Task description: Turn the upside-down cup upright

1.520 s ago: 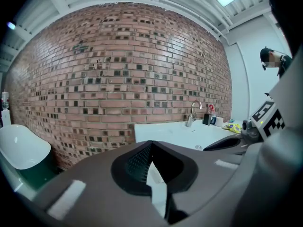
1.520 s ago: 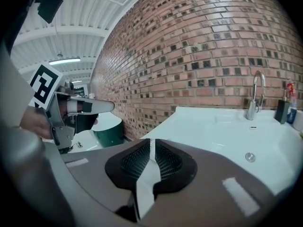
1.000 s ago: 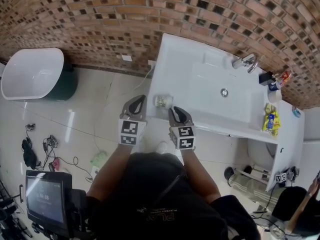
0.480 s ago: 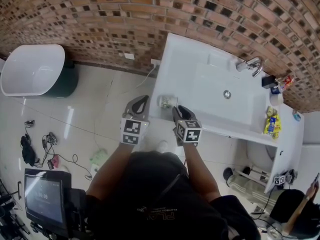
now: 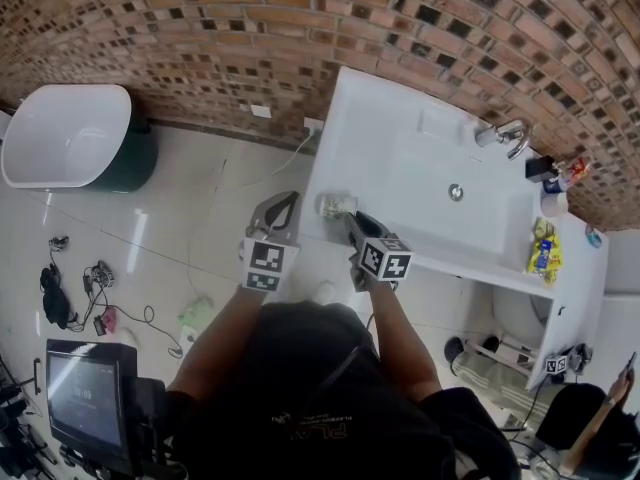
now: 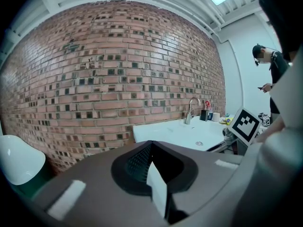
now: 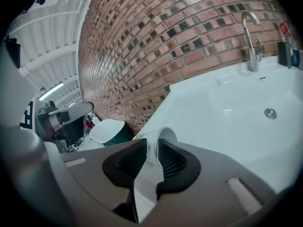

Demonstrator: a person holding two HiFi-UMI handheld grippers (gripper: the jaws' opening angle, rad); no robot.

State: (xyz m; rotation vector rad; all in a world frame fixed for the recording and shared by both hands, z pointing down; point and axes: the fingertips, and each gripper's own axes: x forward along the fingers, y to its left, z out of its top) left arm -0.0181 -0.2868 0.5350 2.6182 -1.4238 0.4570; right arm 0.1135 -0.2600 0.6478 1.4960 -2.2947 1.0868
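**Right gripper closing on the tipped cup**

The white sink counter stands against the brick wall. Its basin shows only a drain. The cup lies tipped on the counter's near left corner, right at the tip of the right gripper. That gripper's jaws are closing to a narrow gap, with the cup's wall near the rim pinched between the pads. The left gripper hangs just beside the counter's edge, over the floor. Its jaws are together and it holds nothing.
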